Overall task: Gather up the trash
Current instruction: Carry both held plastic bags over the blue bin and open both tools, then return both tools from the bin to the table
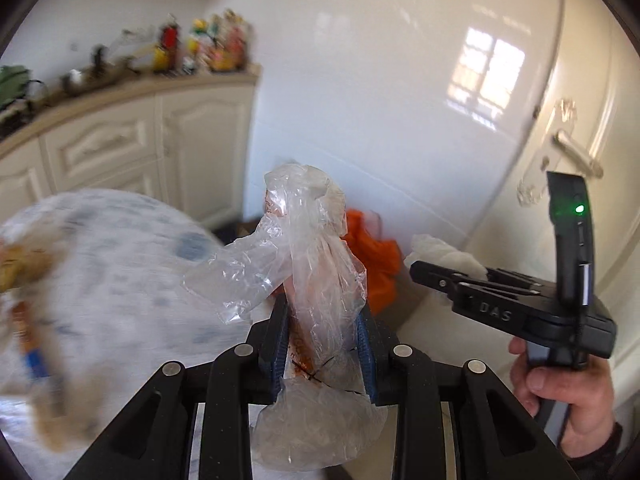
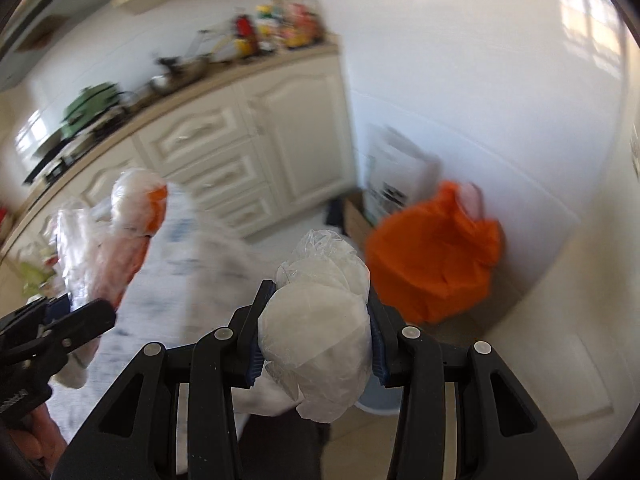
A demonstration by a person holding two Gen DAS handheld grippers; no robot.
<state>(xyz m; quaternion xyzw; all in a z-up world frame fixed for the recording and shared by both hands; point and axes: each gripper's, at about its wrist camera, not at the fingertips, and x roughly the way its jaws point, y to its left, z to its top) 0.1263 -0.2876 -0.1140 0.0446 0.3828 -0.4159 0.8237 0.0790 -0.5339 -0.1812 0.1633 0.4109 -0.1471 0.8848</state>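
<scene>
Both claws are loaded and up in the air. The left claw is clenched on a clear plastic wrapper, smeared with something reddish low down near the pads. It's pinched around its lower middle, so the loose top stands up toward twelve o'clock and a crumpled tail hangs below at six. Long axis runs roughly vertical along the fingers, with a flap flaring off toward nine.

Over on the right, the right claw is grasping a whitish plastic wad, bulging out above and below the pads. It's a rounded lump, slightly longer from twelve to six, its crinkled tip pointing away from the camera and up.

Why hold them high like this? My read: both pieces are gripped across their middles so nothing dangles or drips while being carried to a bin. The orange bag sits on the floor against the white wall at about two o'clock in the right wrist view, and that looks like the likely drop point, though I can't tell if its mouth is open.

A patterned cloth-covered worktop blurs past at nine o'clock in the left view. Cream cabinets stand behind, well apart from both claws
</scene>
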